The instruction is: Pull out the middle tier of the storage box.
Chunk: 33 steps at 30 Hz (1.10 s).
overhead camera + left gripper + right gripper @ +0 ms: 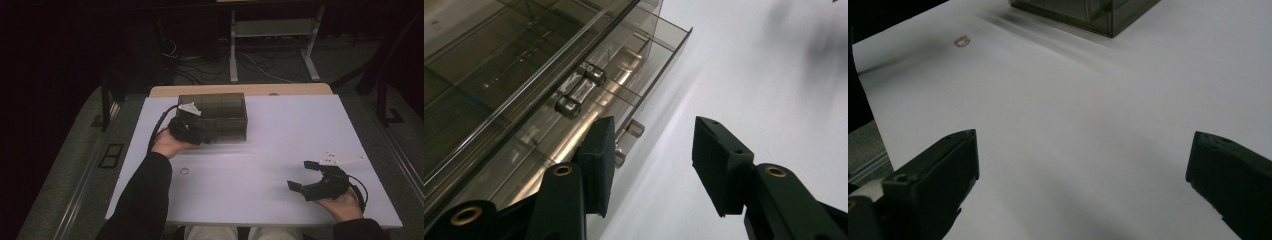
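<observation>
A smoky see-through drawer box [220, 112] stands at the back left of the white table [285, 130]. My left gripper [200, 135] is at its front left corner. In the left gripper view its jaws [654, 127] stand open, and a low drawer [644, 75] is pulled out a little. The drawer's small clear handle [630, 134] lies just beside the left pad [599, 160], and the other pad is well clear of it. My right gripper [299, 175] rests open near the table's front right, with nothing but bare table between its jaws [1083, 145].
A small ring [184, 171] lies on the table in front of the box, below the left hand, also seen as the ring [962, 41] in the right gripper view. A second handle [581, 90] sits higher on the box. Table edges are close to the right hand.
</observation>
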Each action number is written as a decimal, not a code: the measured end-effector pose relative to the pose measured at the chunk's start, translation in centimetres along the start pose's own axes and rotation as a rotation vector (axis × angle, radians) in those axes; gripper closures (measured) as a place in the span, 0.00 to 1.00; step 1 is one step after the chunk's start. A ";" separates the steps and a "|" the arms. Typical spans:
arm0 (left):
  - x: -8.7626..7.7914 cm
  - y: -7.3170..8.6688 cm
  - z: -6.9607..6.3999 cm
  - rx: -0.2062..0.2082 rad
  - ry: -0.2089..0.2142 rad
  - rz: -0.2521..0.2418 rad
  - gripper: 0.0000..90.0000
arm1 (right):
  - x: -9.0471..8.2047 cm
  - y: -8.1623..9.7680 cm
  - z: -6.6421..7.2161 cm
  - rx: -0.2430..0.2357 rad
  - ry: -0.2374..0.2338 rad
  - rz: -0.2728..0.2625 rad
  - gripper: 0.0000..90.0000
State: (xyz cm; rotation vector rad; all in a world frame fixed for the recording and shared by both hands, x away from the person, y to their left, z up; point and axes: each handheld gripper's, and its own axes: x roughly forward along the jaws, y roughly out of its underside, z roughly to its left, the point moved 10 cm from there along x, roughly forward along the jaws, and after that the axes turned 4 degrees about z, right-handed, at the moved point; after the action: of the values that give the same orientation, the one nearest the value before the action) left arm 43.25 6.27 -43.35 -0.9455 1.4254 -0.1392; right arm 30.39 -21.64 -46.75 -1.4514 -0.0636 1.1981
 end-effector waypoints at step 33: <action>2.8 0.0 1.3 0.063 0.021 -0.034 0.64 | -0.1 0.0 -0.1 -0.004 -0.004 0.004 0.00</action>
State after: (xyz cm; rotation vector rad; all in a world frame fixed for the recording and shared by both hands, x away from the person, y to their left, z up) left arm 44.96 5.13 -45.70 -0.9194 1.4168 -0.2185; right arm 30.35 -21.79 -46.71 -1.4529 -0.0657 1.2052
